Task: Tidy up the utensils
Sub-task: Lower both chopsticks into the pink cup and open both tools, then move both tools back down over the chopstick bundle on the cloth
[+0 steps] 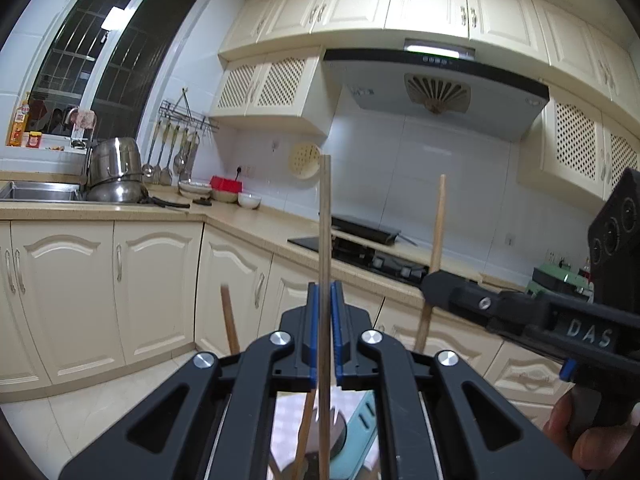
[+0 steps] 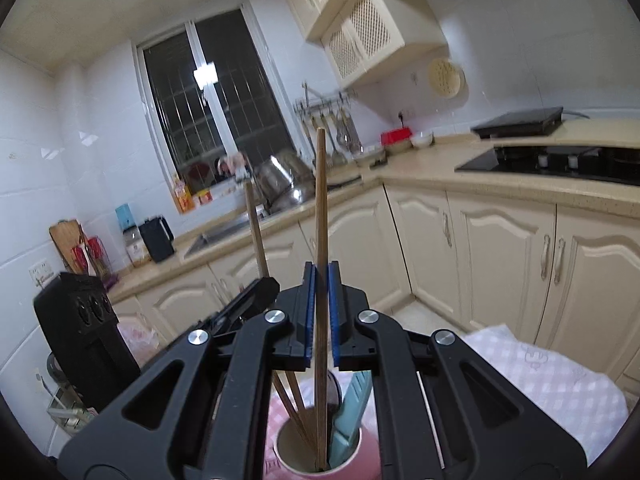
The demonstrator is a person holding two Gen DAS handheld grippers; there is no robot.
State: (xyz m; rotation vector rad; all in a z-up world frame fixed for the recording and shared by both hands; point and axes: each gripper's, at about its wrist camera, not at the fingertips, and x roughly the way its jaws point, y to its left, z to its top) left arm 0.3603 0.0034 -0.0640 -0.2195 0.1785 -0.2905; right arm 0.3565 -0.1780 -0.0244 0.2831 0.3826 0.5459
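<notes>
My left gripper (image 1: 325, 292) is shut on a thin wooden chopstick (image 1: 325, 224) that stands upright between its blue pads. My right gripper (image 2: 321, 276) is shut on another wooden chopstick (image 2: 320, 200), also upright, its lower end inside a pink cup (image 2: 298, 465) below. The cup also holds more chopsticks (image 2: 294, 404) and a pale teal utensil (image 2: 352, 408). In the left wrist view the right gripper (image 1: 438, 280) shows at right, holding its chopstick (image 1: 439, 216). In the right wrist view the left gripper (image 2: 264, 286) shows at left with its chopstick (image 2: 254, 228).
A pink-and-white checked cloth (image 2: 540, 376) covers the table under the cup. Cream kitchen cabinets (image 1: 152, 280), a counter with a sink (image 1: 36, 191), steel pots (image 1: 116, 172), bowls (image 1: 249, 200) and a black cooktop (image 1: 360, 252) lie beyond. A person's hand (image 1: 576, 432) holds the right gripper.
</notes>
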